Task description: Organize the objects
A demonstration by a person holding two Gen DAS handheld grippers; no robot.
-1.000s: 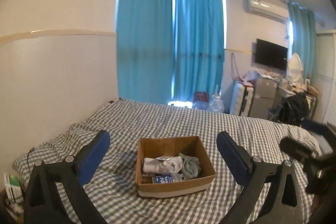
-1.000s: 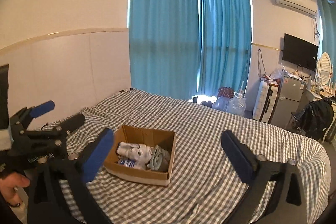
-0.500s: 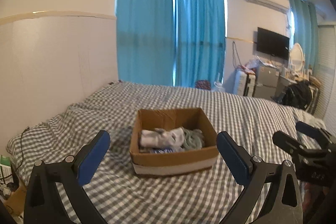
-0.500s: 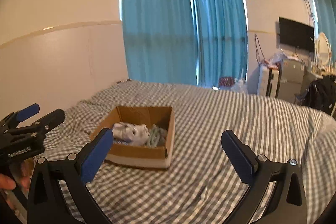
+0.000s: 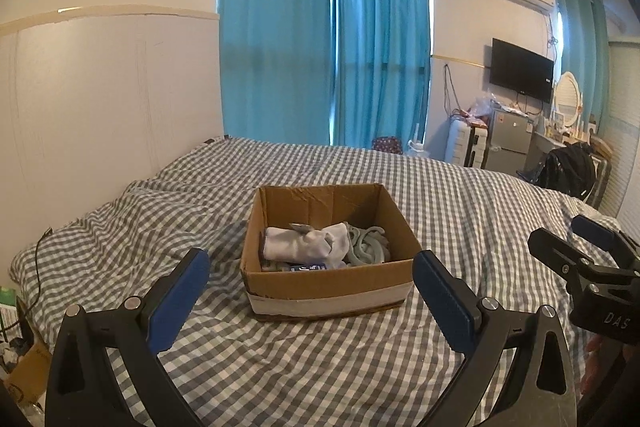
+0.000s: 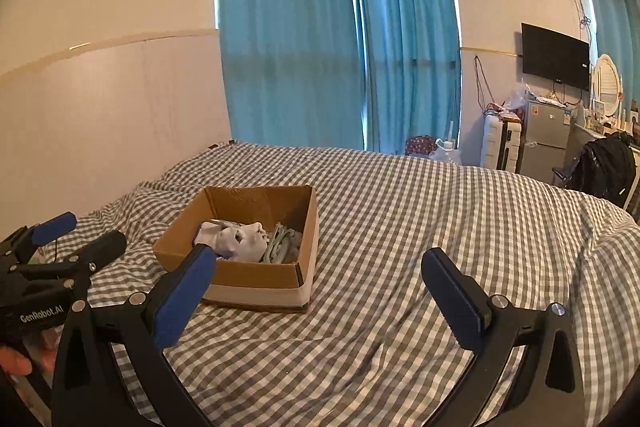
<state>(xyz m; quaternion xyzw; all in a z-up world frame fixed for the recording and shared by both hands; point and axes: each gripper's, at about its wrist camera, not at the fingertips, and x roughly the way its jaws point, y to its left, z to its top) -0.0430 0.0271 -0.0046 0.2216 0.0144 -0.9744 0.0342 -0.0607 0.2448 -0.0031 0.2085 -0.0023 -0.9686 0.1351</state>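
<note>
An open cardboard box (image 5: 328,281) stands on the grey-checked bed (image 5: 460,203). It holds a rolled white cloth (image 5: 304,243), a grey-green cloth (image 5: 368,247) and a blue-labelled item (image 5: 310,267). My left gripper (image 5: 310,293) is open and empty, just short of the box's near wall. My right gripper (image 6: 320,293) is open and empty, to the right of the box (image 6: 256,275), over bare bedding. Each gripper shows at the edge of the other's view: the right one (image 5: 576,247) and the left one (image 6: 68,239).
A white wall panel (image 5: 100,99) runs along the bed's left side. Blue curtains (image 5: 328,43) hang behind the bed. A suitcase (image 5: 468,143), a small fridge (image 5: 512,135), a TV (image 5: 520,71) and a black bag (image 5: 568,171) stand at the far right. Clutter lies on the floor (image 5: 16,367) at the lower left.
Both grippers have dropped lower and come closer to the box, which now looks larger and is seen more from the side. Both stay open.
</note>
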